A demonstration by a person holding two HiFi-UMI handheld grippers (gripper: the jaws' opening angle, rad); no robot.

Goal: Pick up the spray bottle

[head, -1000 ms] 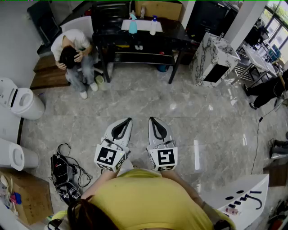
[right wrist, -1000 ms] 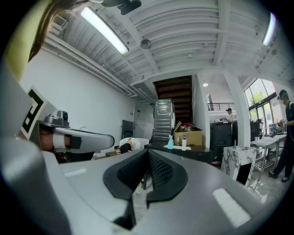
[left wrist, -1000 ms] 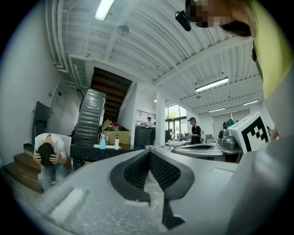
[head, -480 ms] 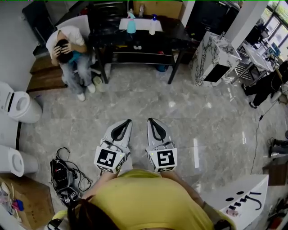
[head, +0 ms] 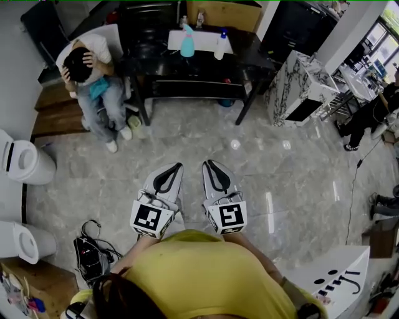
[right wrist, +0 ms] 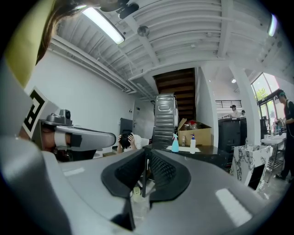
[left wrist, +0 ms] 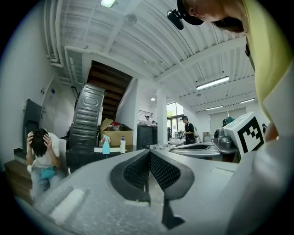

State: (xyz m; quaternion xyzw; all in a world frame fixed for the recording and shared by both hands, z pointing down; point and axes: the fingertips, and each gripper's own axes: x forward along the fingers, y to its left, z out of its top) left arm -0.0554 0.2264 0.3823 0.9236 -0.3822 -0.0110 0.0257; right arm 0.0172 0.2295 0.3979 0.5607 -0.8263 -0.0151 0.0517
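Note:
The teal spray bottle stands upright on a white mat on the black table at the far side of the room, next to a white pump bottle. It is also small and far off as the teal spray bottle in the left gripper view and the teal spray bottle in the right one. My left gripper and right gripper are held level, side by side over the grey floor, well short of the table. The left gripper is shut and empty. The right gripper has its jaws starting to open, still almost together, with nothing between them.
A person sits on a chair at the table's left end, hands on head. A cardboard box stands behind the bottles and a marbled cabinet to the table's right. White toilets line the left wall; a bag with cables lies on the floor.
Both grippers have advanced together across the floor towards the table, which now sits lower and nearer in the head view. The seated person has shifted a little.

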